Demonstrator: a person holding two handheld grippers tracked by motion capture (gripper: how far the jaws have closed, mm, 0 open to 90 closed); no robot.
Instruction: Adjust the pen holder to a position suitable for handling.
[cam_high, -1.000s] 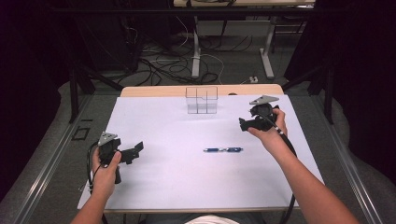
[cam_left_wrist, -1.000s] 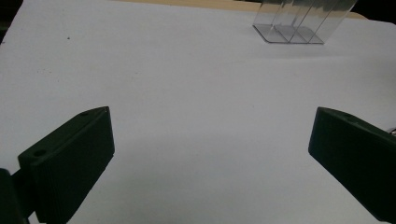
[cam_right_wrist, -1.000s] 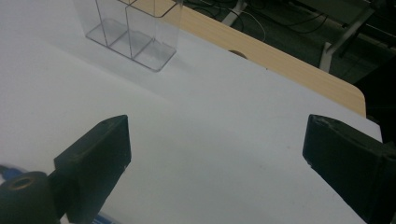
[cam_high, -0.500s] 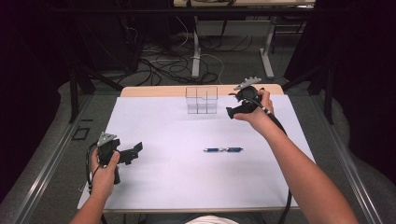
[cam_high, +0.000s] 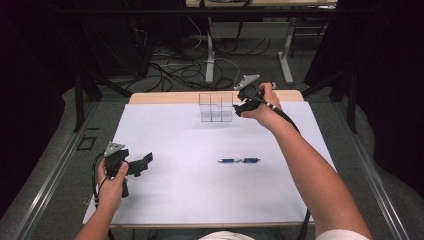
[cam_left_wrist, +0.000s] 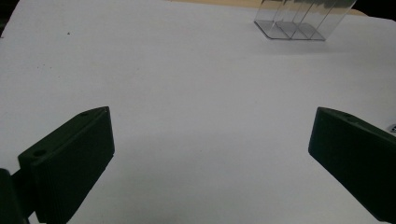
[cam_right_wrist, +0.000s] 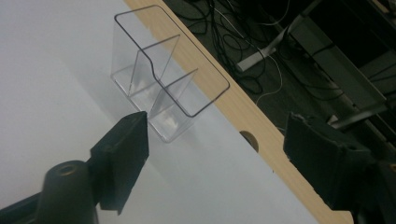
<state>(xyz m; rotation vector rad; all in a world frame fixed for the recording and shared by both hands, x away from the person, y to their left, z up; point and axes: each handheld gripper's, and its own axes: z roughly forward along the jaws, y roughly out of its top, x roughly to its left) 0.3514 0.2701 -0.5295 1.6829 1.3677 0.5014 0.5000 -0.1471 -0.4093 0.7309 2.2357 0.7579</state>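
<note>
Clear acrylic marks the thing in hand: in the high view the transparent divided organizer (cam_high: 216, 106) stands upright at the far edge of the white table cover (cam_high: 200, 200), and the right gripper (cam_high: 243, 106) sits just beside the organizer's right wall, seemingly a little above it; contact cannot be told from here; the left gripper (cam_high: 145, 161) rests well apart at the near left, its jaws spread on nothing; a blue pen (cam_high: 238, 160) lies between the two hands, long axis across the table, untouched.

From the left gripper view the organizer (cam_left_wrist: 296, 21) lies far ahead and to the upper right, both jaws wide with bare cover between them.

From the right gripper view the organizer (cam_right_wrist: 163, 79) lies ahead and toward the left jaw, its long axis running along the wooden table edge (cam_right_wrist: 243, 112); the jaws have just been closing yet stand apart, and nothing sits between them; the left jaw's tip overlaps the organizer's near corner in the picture, though whether it touches cannot be told.

By my judgement the right hand is the nearer by far; the coming move turns on sliding leftward, so that one clear wall comes between the jaws.
</note>
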